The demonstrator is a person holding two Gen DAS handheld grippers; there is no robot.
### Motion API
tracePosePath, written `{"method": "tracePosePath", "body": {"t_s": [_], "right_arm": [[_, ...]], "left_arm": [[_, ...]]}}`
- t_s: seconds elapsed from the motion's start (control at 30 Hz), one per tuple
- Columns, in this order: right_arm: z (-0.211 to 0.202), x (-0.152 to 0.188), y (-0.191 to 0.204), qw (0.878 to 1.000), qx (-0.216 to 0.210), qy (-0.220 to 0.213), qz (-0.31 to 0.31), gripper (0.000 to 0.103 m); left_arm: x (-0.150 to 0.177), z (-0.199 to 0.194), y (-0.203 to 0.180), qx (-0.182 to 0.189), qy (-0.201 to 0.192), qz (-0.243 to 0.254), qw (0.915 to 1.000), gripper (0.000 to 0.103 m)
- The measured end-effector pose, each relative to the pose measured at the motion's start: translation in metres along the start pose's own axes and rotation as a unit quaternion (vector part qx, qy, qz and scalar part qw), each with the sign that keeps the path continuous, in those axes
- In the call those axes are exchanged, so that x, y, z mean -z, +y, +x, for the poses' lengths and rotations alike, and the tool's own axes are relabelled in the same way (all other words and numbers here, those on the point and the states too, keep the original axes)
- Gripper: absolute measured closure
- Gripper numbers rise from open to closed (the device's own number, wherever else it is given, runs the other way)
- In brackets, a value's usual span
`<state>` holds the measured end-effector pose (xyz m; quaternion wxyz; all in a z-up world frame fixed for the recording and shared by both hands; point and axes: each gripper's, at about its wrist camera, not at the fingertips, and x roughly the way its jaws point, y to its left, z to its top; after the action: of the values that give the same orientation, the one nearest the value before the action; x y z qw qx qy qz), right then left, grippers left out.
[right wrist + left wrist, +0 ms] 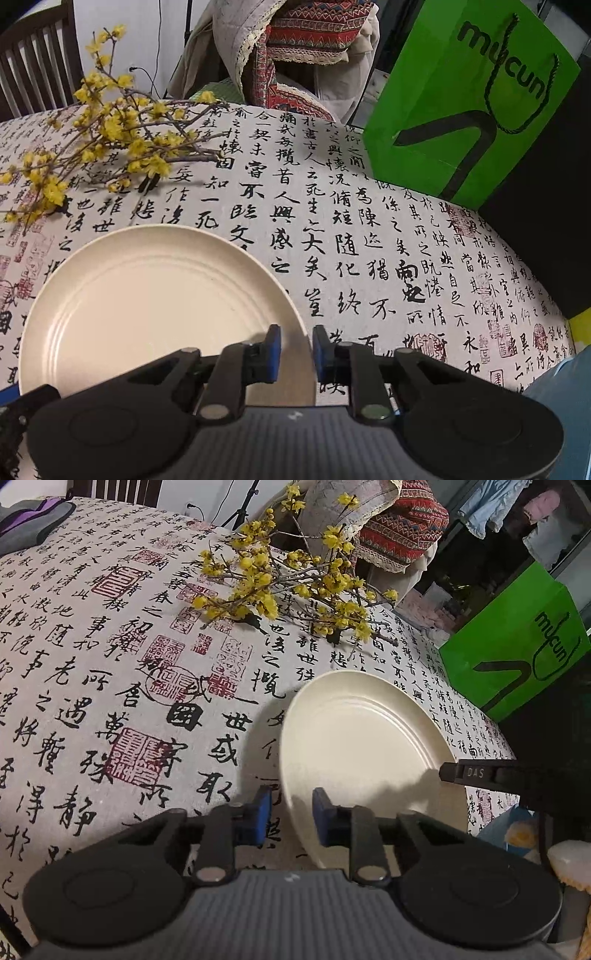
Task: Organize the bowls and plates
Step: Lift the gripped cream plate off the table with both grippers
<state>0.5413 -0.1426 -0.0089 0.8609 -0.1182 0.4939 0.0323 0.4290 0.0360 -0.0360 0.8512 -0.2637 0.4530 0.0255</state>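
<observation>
A cream plate [362,746] lies on the calligraphy tablecloth [110,664]; it also shows in the right wrist view [147,302]. My left gripper [291,812] has its blue pads on either side of the plate's left rim, with a narrow gap showing around the rim. My right gripper [297,354] straddles the plate's right rim the same way, pads a little apart. The right gripper's finger [480,775] shows at the plate's right edge in the left wrist view. No bowls are in view.
A branch of yellow flowers [295,583] lies on the cloth beyond the plate, also in the right wrist view [110,147]. A green paper bag [472,103] stands at the table's far right edge. Draped chairs stand behind the table.
</observation>
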Motion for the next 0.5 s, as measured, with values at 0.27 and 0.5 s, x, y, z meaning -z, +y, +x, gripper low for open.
{"method": "tracePosePath", "body": {"t_s": [0.27, 0.5], "right_arm": [[-0.009, 0.006, 0.002, 1.0, -0.014, -0.017, -0.009, 0.094], [-0.015, 0.018, 0.003, 0.999, -0.036, -0.026, -0.013, 0.094]], "left_arm": [[-0.004, 0.0, 0.003, -0.007, -0.005, 0.002, 1.0, 0.084], [-0.013, -0.001, 0.006, -0.02, -0.013, 0.013, 0.9996, 0.084]]}}
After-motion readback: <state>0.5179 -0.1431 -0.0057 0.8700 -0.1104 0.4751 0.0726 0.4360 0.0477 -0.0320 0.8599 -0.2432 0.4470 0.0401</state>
